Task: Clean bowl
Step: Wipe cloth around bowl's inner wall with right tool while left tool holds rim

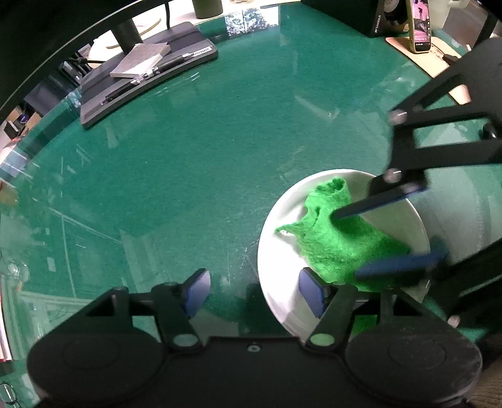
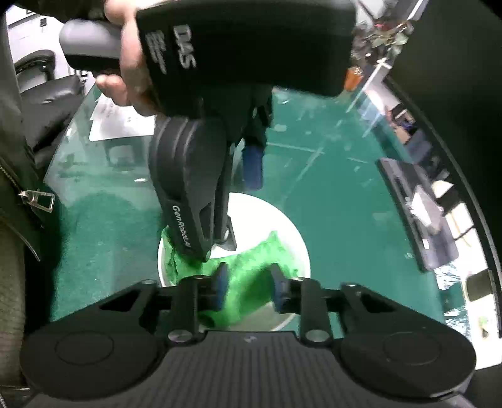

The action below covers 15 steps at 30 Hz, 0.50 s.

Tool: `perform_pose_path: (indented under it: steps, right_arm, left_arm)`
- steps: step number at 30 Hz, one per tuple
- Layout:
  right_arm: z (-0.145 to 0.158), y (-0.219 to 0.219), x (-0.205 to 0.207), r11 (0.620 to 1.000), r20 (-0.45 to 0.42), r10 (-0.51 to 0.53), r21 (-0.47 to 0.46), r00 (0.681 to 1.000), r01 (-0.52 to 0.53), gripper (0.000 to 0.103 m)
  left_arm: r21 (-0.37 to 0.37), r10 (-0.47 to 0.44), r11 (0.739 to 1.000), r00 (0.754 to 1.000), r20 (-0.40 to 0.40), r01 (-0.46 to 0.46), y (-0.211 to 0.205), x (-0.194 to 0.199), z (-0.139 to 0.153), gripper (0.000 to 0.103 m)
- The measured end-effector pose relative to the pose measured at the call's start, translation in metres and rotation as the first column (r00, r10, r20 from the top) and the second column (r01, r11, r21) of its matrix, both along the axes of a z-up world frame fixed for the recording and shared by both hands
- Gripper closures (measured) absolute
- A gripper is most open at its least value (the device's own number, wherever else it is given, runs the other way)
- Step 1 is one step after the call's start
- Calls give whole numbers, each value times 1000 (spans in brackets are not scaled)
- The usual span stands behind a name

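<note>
A white bowl (image 1: pixel 282 219) (image 2: pixel 282 226) stands on the green glass-topped desk (image 1: pixel 204 172) with a bright green cloth (image 1: pixel 339 238) (image 2: pixel 248 260) crumpled inside it. My right gripper (image 1: pixel 360 241) (image 2: pixel 249 288) reaches down into the bowl. Its blue pads (image 2: pixel 221 287) stand apart on either side of the cloth, which lies bunched between them. My left gripper (image 1: pixel 254 292) (image 2: pixel 238 201) is open and straddles the bowl's near rim, with one pad (image 1: pixel 310 295) inside the bowl and the other outside. Neither pad presses on the rim.
A dark monitor base (image 1: pixel 147 72) (image 2: pixel 417 213) with a notebook and pen sits at the far left of the desk. A phone on a stand (image 1: pixel 420 28) and a black speaker (image 1: pixel 370 15) are at the far right. A person's hand (image 2: pixel 125 69) grips the left gripper's handle. A jacket zipper (image 2: pixel 34 197) hangs nearby.
</note>
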State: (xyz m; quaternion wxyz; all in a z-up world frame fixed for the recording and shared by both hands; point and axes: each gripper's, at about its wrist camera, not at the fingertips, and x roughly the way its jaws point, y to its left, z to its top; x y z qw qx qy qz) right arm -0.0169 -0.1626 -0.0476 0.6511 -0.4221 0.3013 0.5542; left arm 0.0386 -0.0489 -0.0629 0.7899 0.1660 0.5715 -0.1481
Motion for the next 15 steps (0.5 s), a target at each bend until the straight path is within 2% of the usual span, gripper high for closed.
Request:
perform_pose_path:
  steps: [1,3,5,6,8,9,12,14,15]
  right_arm:
    - [0,3,-1,1000,-2,12,-10,1000,-12,55]
    - [-4,8,2,1000,0,15,-17,1000,-15,51]
    - [-7,12,12,999,-48,-39,-29,998,38,52]
    - [-10,14,20,995,-108,-95,-43,990,90,57]
    - [-12,15,25,991,-185,-135,-48,973,128,72]
    - [-12,14,25,989,-200,-145,-50,969,138,86]
    - [-9,19,18,980,-209,-194,-84,958,181,90]
    - [-6,22,12,981,-200,-174,-116,964,153,90]
    - [-6,26,9,980,-145,-161,-137,976,141,90]
  left_arm:
    - [0,1,1000,1000,1,-1,0,0,0,38]
    - [-1,2,1000,1000,2,-2,0,0,0,37]
    - [-3,5,1000,1000,2,-5,0,0,-1,36]
    - [-4,6,1000,1000,2,-6,0,0,-1,36]
    - [-6,8,1000,1000,2,-8,1,1,-1,35]
    - [-7,9,1000,1000,1,-9,1,1,-1,34]
    - [-9,10,1000,1000,-1,-10,1,1,-2,33]
    - [-6,0,1000,1000,-1,0,-1,1,-2,35]
    - [-4,-6,1000,1000,0,6,-2,1,-2,39]
